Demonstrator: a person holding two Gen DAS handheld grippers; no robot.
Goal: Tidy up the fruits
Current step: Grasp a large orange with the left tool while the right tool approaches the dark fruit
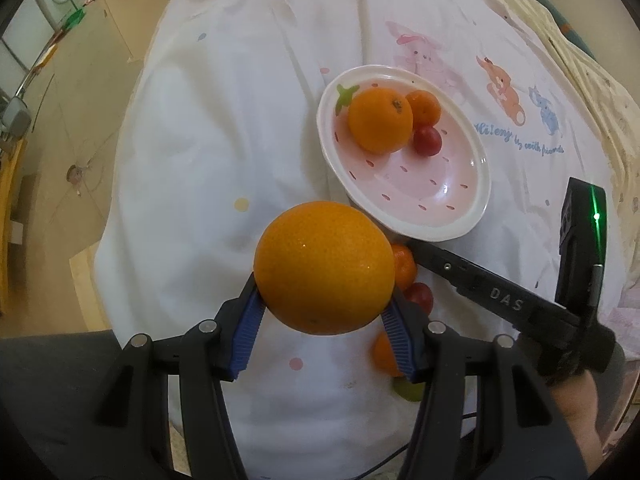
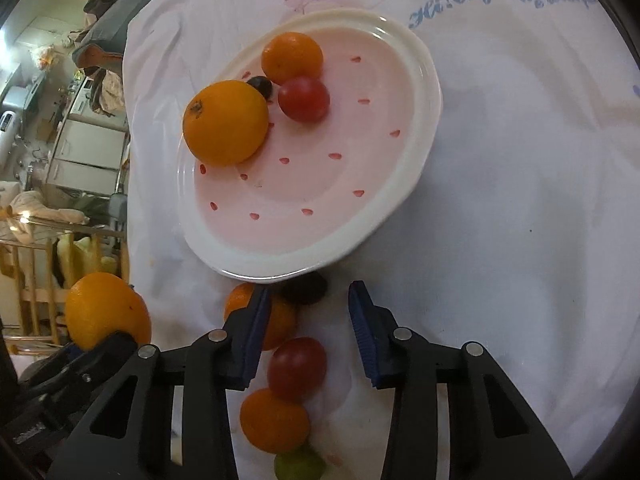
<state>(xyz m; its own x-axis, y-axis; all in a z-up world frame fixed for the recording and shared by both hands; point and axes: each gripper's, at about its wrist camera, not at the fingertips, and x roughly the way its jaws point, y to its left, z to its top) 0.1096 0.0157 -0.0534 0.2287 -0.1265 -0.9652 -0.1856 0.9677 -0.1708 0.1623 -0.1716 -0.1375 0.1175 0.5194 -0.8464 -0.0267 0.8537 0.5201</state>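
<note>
My left gripper [image 1: 324, 288] is shut on a large orange [image 1: 324, 268], held above the white cloth; that orange [image 2: 104, 312] also shows at the lower left of the right wrist view. The pink plate [image 2: 312, 184] holds a big orange [image 2: 226, 122], a mandarin [image 2: 292, 58], a red fruit [image 2: 304, 98] and a small dark one [image 2: 261, 84]. My right gripper [image 2: 310, 320] stands open just before the plate's near rim. Below it on the cloth lie a dark fruit [image 2: 304, 290], a mandarin [image 2: 282, 320], a red fruit [image 2: 297, 368], another mandarin [image 2: 274, 420] and a green fruit [image 2: 300, 466].
The white cloth [image 1: 224, 128] with cartoon prints drops off at its left edge to a tan floor [image 1: 80, 128]. A wooden chair frame [image 2: 36, 280] and household clutter stand to the left in the right wrist view. The right gripper's black finger [image 1: 480, 284] reaches in beside the plate [image 1: 420, 176].
</note>
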